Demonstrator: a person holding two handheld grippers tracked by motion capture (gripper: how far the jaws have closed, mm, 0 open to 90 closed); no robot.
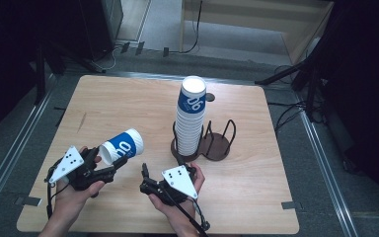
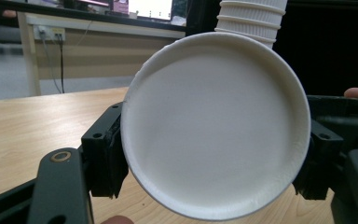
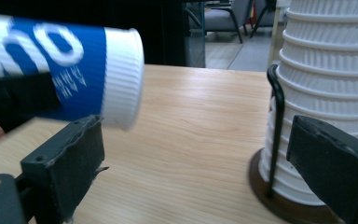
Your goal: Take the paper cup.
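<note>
My left gripper [image 1: 109, 163] is shut on a white paper cup with a blue band [image 1: 122, 147], held on its side above the table's front left. In the left gripper view the cup's round base [image 2: 214, 126] faces the camera, pinched between the two jaws of the left gripper [image 2: 214, 158]. A tall stack of upside-down cups [image 1: 189, 121] stands in a dark wire holder [image 1: 216, 143] at mid-table. My right gripper [image 1: 144, 177] stands open just in front of the holder, nothing between its jaws. In the right gripper view [image 3: 200, 172], the held cup [image 3: 74, 65] hangs to the left and the stack [image 3: 326, 84] rises on the right.
The wooden table [image 1: 128, 103] is bare to the left and behind the holder. The holder's second ring [image 1: 223, 138] on the right holds no cups. A small dark round thing [image 1: 209, 97] lies behind the stack. Floor cables and dark stands surround the table.
</note>
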